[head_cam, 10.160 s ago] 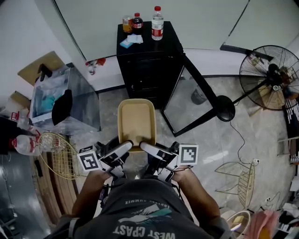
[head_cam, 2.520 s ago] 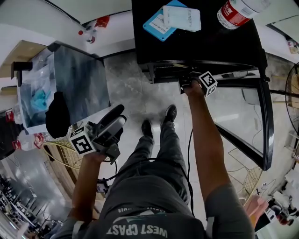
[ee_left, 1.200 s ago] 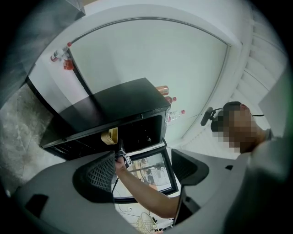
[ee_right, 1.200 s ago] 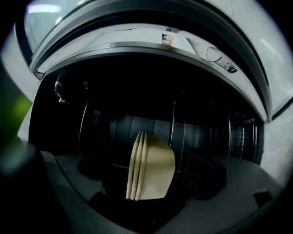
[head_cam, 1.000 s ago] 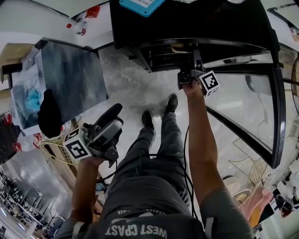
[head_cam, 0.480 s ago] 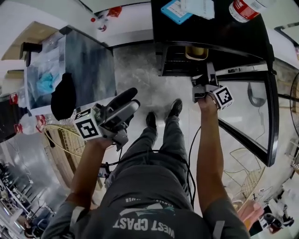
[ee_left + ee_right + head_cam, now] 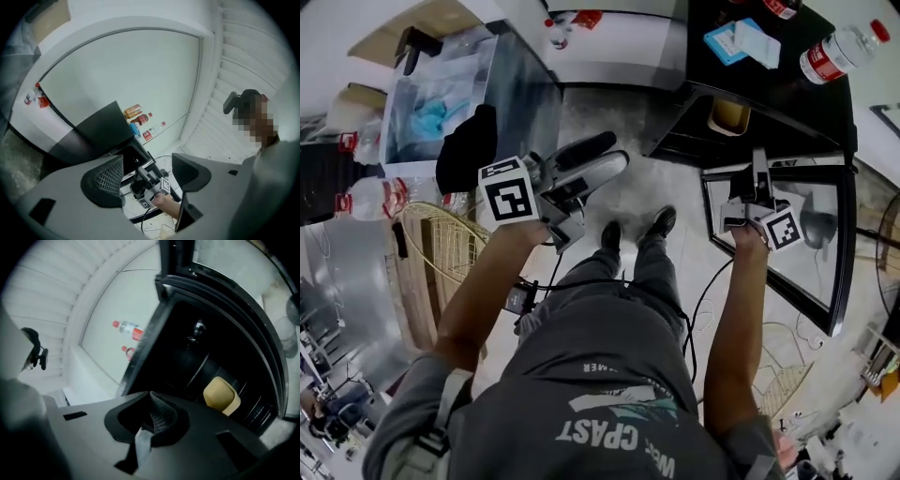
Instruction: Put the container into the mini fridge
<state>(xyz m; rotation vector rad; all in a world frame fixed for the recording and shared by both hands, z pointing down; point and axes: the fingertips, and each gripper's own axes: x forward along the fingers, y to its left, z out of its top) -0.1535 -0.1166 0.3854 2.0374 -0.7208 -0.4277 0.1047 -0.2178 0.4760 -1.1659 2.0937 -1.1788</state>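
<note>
2 hand-held grippers hang above the pale stone floor (image 7: 637, 192), and neither one carries anything. At far left in the head view stands a clear plastic storage box (image 7: 441, 89) with blue things inside. A dark rounded object (image 7: 466, 148) sits just beside its near side, and a clear plastic bottle with a red label (image 7: 366, 199) lies nearby.

Next comes the left gripper (image 7: 617, 152), pointing toward the fridge. In the left gripper view its jaws stand wide apart, having just eased slightly inward, and they hold nothing.

Right of it is the black mini fridge (image 7: 787, 89), with its glass door (image 7: 802, 281) swung open. The tan rounded plastic container (image 7: 730, 114) sits on a shelf inside the dark compartment, touched by neither gripper. 1 blue-and-white packet (image 7: 741, 42) and 1 clear bottle with a red cap (image 7: 842, 52) rest on the fridge top.

Furthest right, the right gripper (image 7: 758, 173) hangs in front of the open door. In the right gripper view its jaws have just closed fully, pads meeting on nothing. The container lies beyond them, well apart, inside the fridge.
</note>
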